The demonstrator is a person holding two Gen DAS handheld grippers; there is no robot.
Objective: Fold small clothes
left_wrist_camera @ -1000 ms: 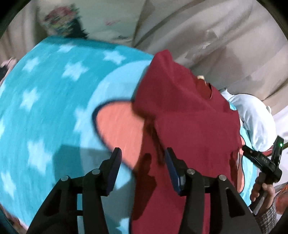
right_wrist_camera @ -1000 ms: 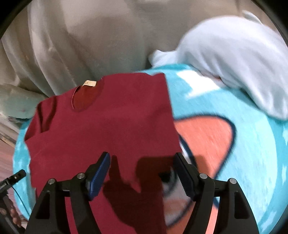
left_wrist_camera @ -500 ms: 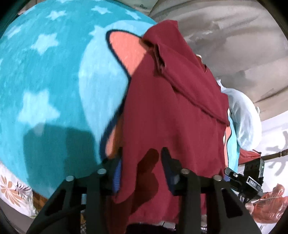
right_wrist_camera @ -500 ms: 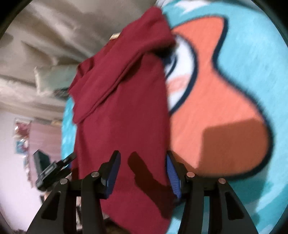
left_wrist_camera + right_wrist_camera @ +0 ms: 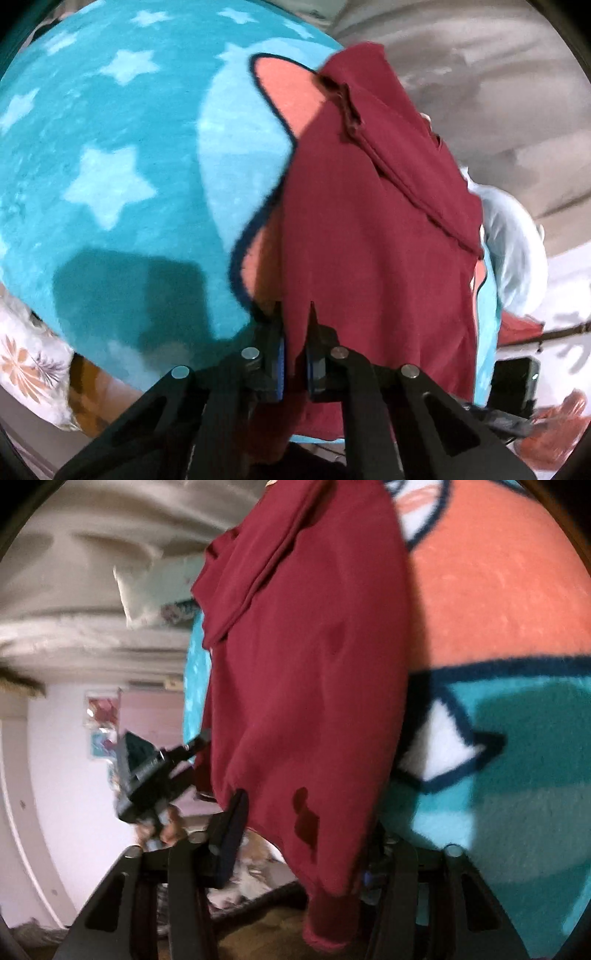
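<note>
A dark red shirt (image 5: 369, 240) lies spread on a teal star-print blanket (image 5: 110, 147), collar at the far end, with a fold across its upper part. My left gripper (image 5: 295, 343) is shut on the shirt's near hem at its left corner. In the right wrist view the red shirt (image 5: 314, 646) drapes over the blanket's edge. Its hem hangs between the jaws of my right gripper (image 5: 303, 830), which are closing and still stand apart. The left finger (image 5: 232, 827) shows beside the cloth; the other one is hidden behind it.
The blanket (image 5: 517, 775) carries a large orange cartoon patch. A pale blue garment (image 5: 517, 258) lies past the shirt on the right. Beige draped fabric (image 5: 480, 74) backs the bed. A floral sheet (image 5: 26, 369) hangs below the near edge. A hand holds the other gripper (image 5: 147, 775) at the left.
Both grippers came down to the shirt's near hem. The left jaws closed on the cloth. The right gripper tilted down, and the hem now hangs between its fingers.
</note>
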